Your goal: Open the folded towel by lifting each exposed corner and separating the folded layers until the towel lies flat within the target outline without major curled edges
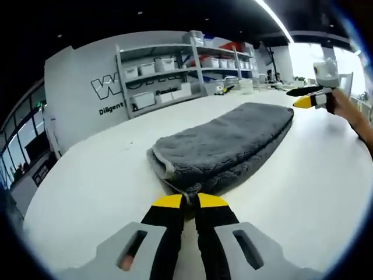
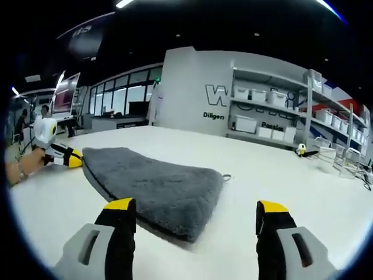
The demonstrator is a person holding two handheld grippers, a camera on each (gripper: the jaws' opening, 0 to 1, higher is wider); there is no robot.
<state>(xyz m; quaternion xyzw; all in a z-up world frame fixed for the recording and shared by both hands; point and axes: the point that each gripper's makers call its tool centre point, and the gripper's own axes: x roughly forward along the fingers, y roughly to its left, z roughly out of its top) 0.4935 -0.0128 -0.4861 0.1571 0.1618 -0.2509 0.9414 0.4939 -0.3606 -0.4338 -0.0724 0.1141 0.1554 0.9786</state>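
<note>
A thick grey towel (image 1: 227,146) lies folded on the white table (image 1: 87,192), with its layered fold edge facing me in the left gripper view. My left gripper (image 1: 191,201) is shut on the towel's near corner, its yellow tips pressed together. From the right gripper view, the left gripper (image 2: 73,158) grips the far left corner of the towel (image 2: 157,181). My right gripper (image 2: 196,205) is open, jaws wide apart just above the towel's near end, touching nothing. The right gripper (image 1: 308,100) hovers beyond the towel's far end in the left gripper view, held by a hand (image 1: 349,111).
Shelves (image 1: 175,70) with white bins stand against a lettered wall (image 2: 192,93) behind the table. A small hanging loop (image 2: 226,177) sticks out of the towel's right edge. A small yellow-and-black tool (image 2: 303,151) lies far back on the table (image 2: 280,175). Bare tabletop surrounds the towel.
</note>
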